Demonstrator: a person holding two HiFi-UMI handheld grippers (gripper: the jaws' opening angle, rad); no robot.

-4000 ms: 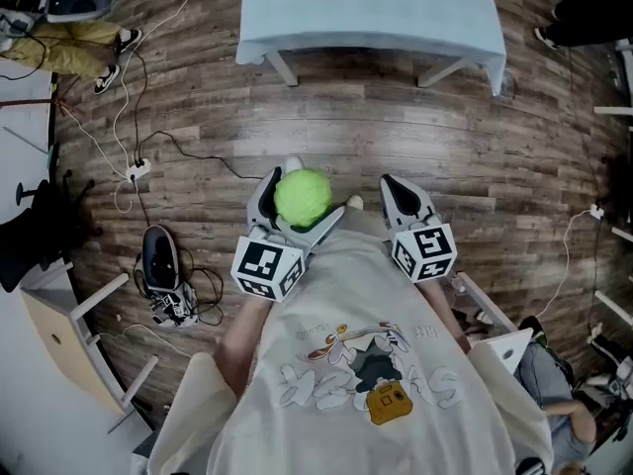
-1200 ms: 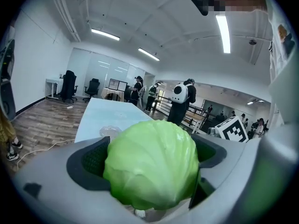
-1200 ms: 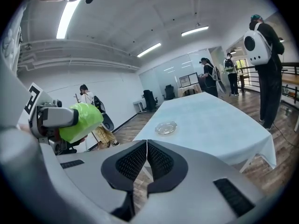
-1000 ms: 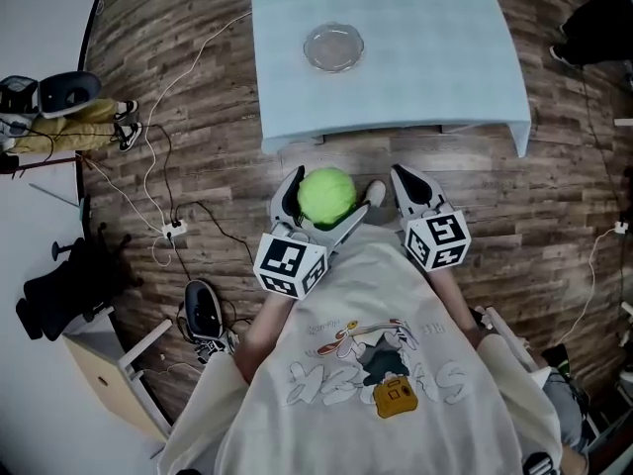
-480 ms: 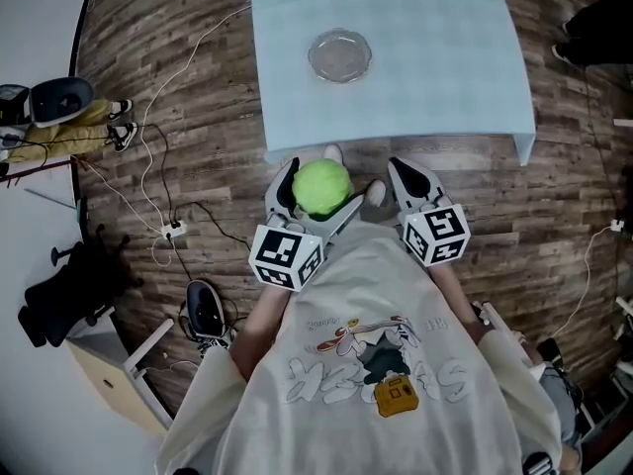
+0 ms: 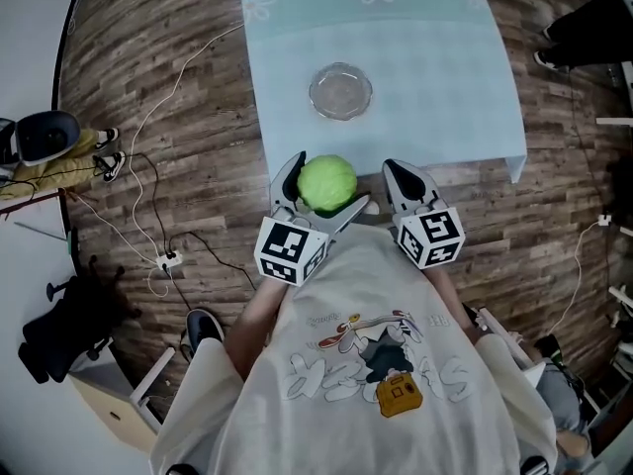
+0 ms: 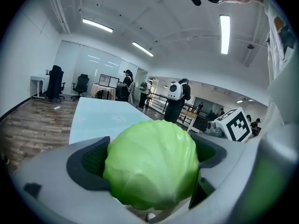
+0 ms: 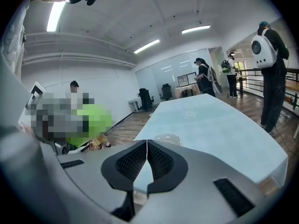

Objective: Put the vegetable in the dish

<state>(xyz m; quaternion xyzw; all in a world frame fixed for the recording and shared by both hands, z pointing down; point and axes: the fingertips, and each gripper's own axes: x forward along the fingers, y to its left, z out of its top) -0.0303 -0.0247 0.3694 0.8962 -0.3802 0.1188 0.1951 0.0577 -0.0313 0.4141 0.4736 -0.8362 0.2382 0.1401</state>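
A round green cabbage [image 6: 327, 183] sits between the jaws of my left gripper [image 6: 318, 184], which is shut on it at the near edge of the table. The left gripper view is filled by the cabbage [image 7: 152, 162] held between the dark pads. A clear glass dish [image 6: 340, 90] stands on the pale blue tablecloth [image 6: 435, 57], a short way beyond the cabbage. The same dish [image 8: 167, 138] shows small just past my right gripper [image 8: 147, 154]. My right gripper [image 6: 398, 179] is shut and holds nothing, to the right of the cabbage.
The table stands on a wooden floor [image 6: 178, 117]. Cables and a power strip [image 6: 166, 260] lie on the floor to the left, by a chair base [image 6: 40, 137]. People [image 7: 177, 99] stand beyond the far end of the table.
Over the last seconds the table and dish have drawn closer; both grippers now reach the table's near edge. The cabbage stays held in the left gripper.
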